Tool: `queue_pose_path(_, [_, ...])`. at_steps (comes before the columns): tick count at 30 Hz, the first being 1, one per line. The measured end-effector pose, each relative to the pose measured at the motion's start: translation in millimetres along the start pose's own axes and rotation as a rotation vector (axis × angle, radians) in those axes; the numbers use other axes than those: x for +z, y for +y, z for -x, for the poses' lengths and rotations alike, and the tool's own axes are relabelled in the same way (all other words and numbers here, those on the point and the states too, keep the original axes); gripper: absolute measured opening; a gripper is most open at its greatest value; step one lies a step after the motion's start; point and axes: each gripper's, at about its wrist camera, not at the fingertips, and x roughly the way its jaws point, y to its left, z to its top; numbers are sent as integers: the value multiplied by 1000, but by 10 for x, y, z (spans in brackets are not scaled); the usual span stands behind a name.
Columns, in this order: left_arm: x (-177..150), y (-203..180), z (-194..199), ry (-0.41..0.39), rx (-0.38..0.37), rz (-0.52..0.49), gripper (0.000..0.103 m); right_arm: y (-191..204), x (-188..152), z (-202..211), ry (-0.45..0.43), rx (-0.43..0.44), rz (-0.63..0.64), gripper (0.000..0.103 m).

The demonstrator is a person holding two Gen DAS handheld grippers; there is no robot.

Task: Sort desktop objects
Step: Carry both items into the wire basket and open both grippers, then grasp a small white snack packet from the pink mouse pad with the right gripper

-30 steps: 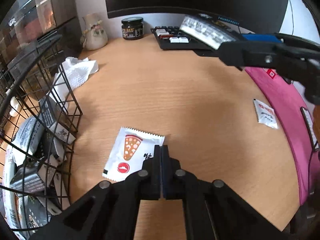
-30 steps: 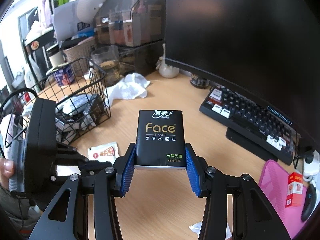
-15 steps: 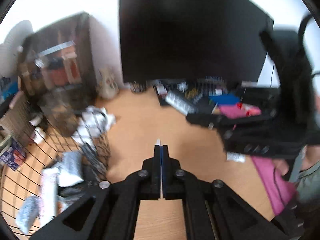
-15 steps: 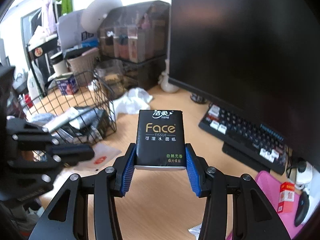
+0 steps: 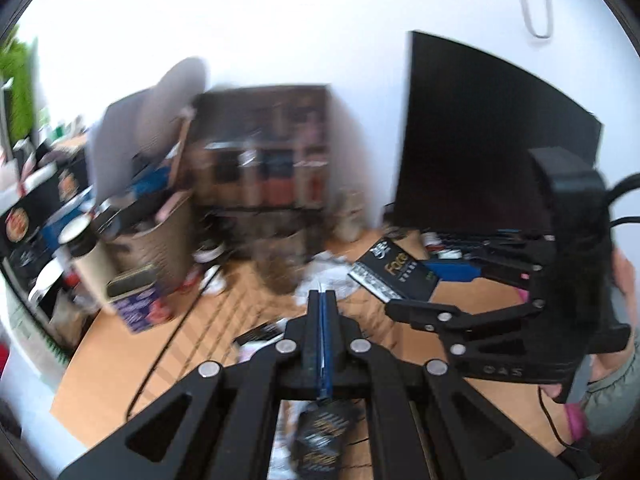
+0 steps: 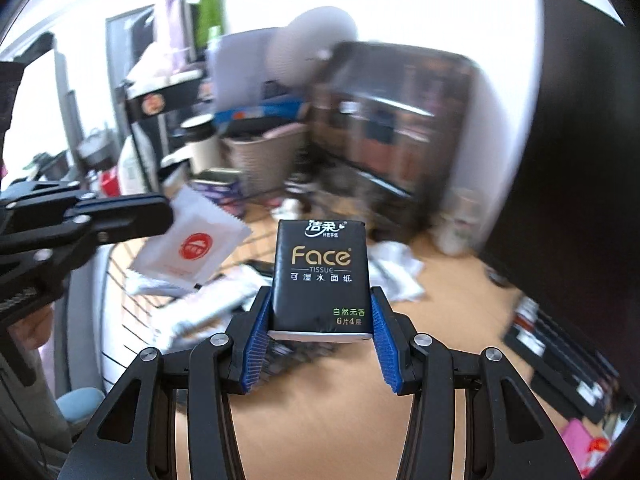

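Observation:
My right gripper (image 6: 320,332) is shut on a black "Face" tissue pack (image 6: 320,276) and holds it upright in the air; the pack also shows in the left wrist view (image 5: 394,274). My left gripper (image 5: 322,300) is shut on a white sauce sachet with a red round logo (image 6: 192,248), seen edge-on between its pads and held above the black wire basket (image 6: 132,300). The basket holds several dark and white packets (image 6: 208,304). Both gripper bodies are close together over the basket.
A crumpled white tissue (image 6: 396,268) lies on the wooden desk (image 6: 340,400) beyond the basket. A black monitor (image 5: 480,152), a keyboard (image 6: 560,360), a dark storage box (image 6: 392,128) and a woven bin (image 6: 264,156) stand around.
My left gripper has lifted the sachet off the desk and swung it up and left over the basket. My right gripper has carried the tissue pack left towards the basket too.

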Motion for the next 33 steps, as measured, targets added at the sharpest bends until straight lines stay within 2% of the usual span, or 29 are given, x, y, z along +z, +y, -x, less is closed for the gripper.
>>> queue_pose_path(6, [-122, 265, -26, 25, 29, 42, 0, 333, 51, -231, 14, 50, 28, 46])
queue_pose_path(9, [-150, 282, -64, 36, 18, 40, 1, 413, 53, -266, 2, 25, 53, 48])
queue_pose_path(11, [-139, 309, -75, 16, 14, 67, 18, 433, 40, -247, -14, -8, 71, 61])
queue_pose_path(12, [-134, 318, -71, 12, 13, 77, 52, 415, 41, -242, -17, -9, 67, 62])
queue_pose_path(13, [-131, 328, -64, 7, 4, 86, 75, 385, 38, -235, -13, -1, 54, 62])
queue_pose_path(15, [-125, 327, -35, 0, -31, 102, 77, 321, 24, -217, -10, 8, 39, 62])
queue_pose_path(19, [-118, 255, -41, 5, -24, 91, 77, 233, -24, -182, -5, -11, 35, 62])
queue_pose_path(26, [-126, -34, -153, 31, -60, 49, 77, -3, -182, 9, 0, -39, 0, 62])
queue_pose_path(33, [-136, -647, -342, 57, -150, -13, 77, -379, -461, 296, 0, -112, -59, 62])
